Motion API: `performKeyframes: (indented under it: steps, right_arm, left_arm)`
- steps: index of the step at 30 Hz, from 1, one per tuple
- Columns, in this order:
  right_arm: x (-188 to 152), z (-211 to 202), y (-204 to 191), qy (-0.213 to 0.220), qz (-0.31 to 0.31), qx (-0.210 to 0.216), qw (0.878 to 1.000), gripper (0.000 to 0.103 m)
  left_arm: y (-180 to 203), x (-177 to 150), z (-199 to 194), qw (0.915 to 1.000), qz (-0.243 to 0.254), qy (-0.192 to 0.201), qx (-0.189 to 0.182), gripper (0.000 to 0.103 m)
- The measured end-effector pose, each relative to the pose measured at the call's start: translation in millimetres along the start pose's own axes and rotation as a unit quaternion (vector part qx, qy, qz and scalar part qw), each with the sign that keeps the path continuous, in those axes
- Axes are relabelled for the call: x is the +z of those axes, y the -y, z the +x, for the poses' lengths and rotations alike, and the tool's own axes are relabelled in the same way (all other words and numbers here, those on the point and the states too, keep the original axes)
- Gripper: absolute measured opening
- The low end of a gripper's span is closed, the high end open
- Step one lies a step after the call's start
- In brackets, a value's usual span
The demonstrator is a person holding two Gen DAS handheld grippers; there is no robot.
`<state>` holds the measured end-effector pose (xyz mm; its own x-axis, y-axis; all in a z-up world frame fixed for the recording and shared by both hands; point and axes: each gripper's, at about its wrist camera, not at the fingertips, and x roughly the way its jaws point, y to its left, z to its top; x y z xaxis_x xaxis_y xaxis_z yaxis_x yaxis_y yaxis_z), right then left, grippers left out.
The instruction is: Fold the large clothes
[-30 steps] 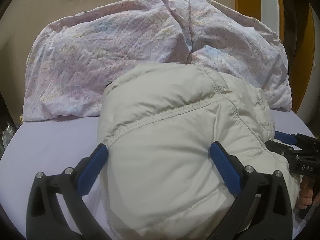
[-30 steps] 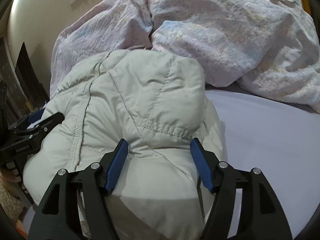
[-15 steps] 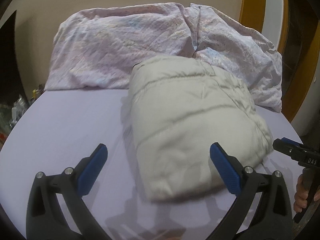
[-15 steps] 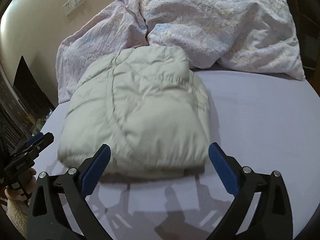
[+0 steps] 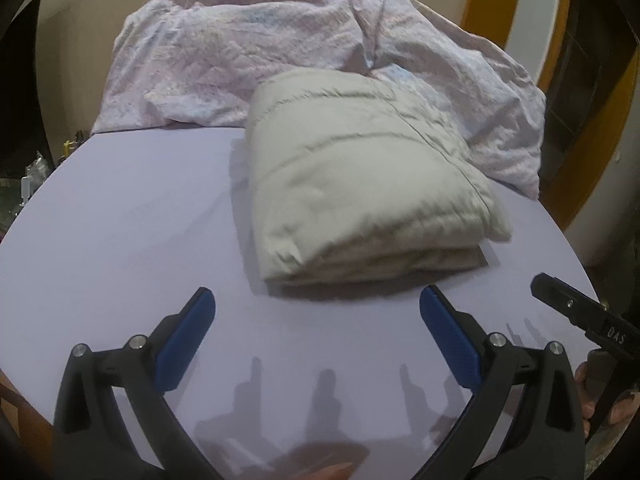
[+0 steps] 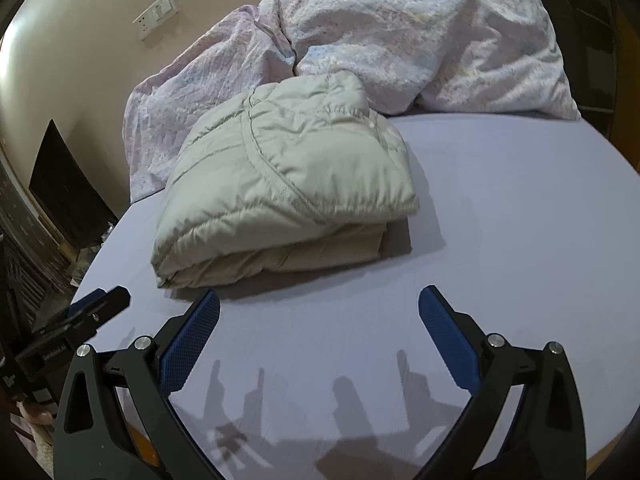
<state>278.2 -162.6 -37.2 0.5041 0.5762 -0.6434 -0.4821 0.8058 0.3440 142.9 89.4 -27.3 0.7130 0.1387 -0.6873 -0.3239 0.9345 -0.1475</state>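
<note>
- Blue-padded left gripper [image 5: 318, 344] and right gripper [image 6: 319, 340] both stand wide apart over bare lavender sheet [image 6: 500, 240], nothing between the jaws.
- Beige puffer jacket [image 6: 288, 184] lies folded just beyond both, untouched.
- Crumpled pink duvet [image 6: 400, 40] is heaped behind, against the jacket's far edge.
- Wall sockets [image 6: 156, 16] sit far left.

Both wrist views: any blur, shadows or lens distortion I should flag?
Left wrist view: soft motion blur on the folded jacket, several overlapping shadows of the left hand-held gripper on the lilac sheet, dark fisheye corners. Right wrist view: sharper, jacket seams crisp; multiple finger shadows under the right hand-held gripper; bed edge bowed by the lens; bright glare on the wall.
</note>
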Motion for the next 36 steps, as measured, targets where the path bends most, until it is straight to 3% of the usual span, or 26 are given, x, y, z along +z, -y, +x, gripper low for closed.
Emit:
performKeyframes:
  steps: [10, 36]
  right_arm:
    - [-9.3, -16.7, -5.2, 0.006, 0.004, 0.008, 1.000, 0.101]
    - [-19.2, -30.8, -19.3, 0.005, 0.001, 0.023, 1.000, 0.101]
  left_arm:
    - [6.1, -10.2, 2.1, 0.9992, -0.007, -0.027, -0.029, 0.101]
    - [9.5, -18.2, -9.7, 0.9988, -0.009, -0.026, -0.040, 0.101]
